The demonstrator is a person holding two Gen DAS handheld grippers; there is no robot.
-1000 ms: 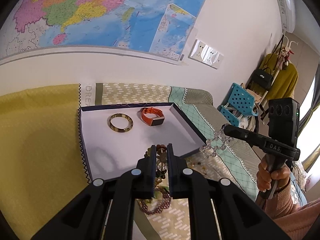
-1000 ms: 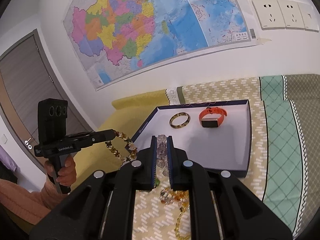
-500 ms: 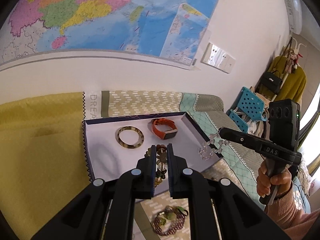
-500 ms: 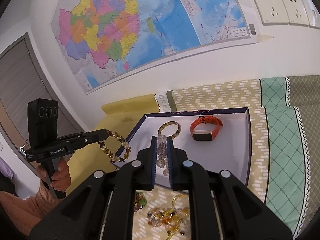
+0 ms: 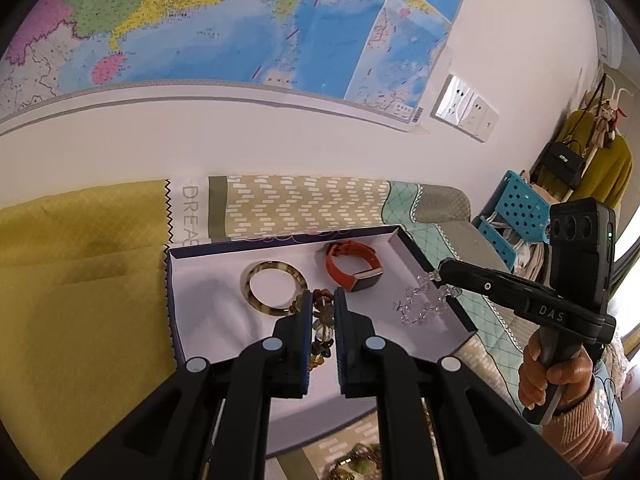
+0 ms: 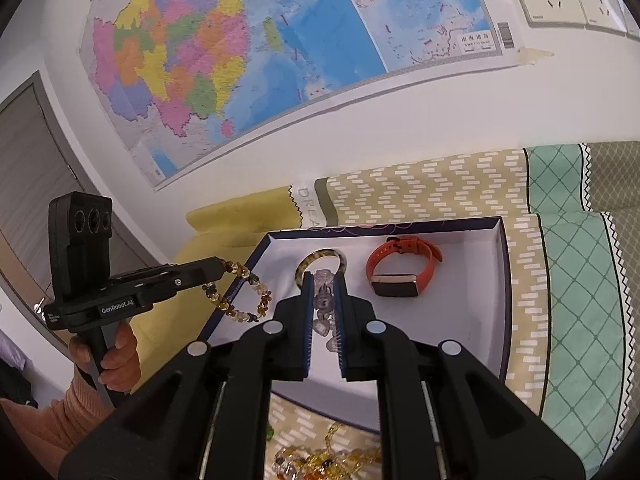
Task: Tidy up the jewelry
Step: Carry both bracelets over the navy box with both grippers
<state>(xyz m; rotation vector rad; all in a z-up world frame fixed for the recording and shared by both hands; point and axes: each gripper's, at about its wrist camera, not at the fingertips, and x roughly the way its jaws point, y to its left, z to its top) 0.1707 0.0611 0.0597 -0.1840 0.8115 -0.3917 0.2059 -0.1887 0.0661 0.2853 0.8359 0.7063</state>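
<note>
A: Two bracelets hang over the box point(image 5: 424, 254), largest thing here. Amber beads point(image 6: 240, 296) are pinched in the left gripper point(image 5: 323, 312), clear crystals point(image 5: 420, 304) in the right gripper point(image 6: 324, 300).

B: Both look light, limp, slippery. Pinch across one bead, not the cord.

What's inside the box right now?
Lying in the white-lined box: a tortoiseshell bangle and an orange smartwatch. The clear bead bracelet hangs over it from the right gripper. Both grippers' fingers cover part of the floor.
</note>
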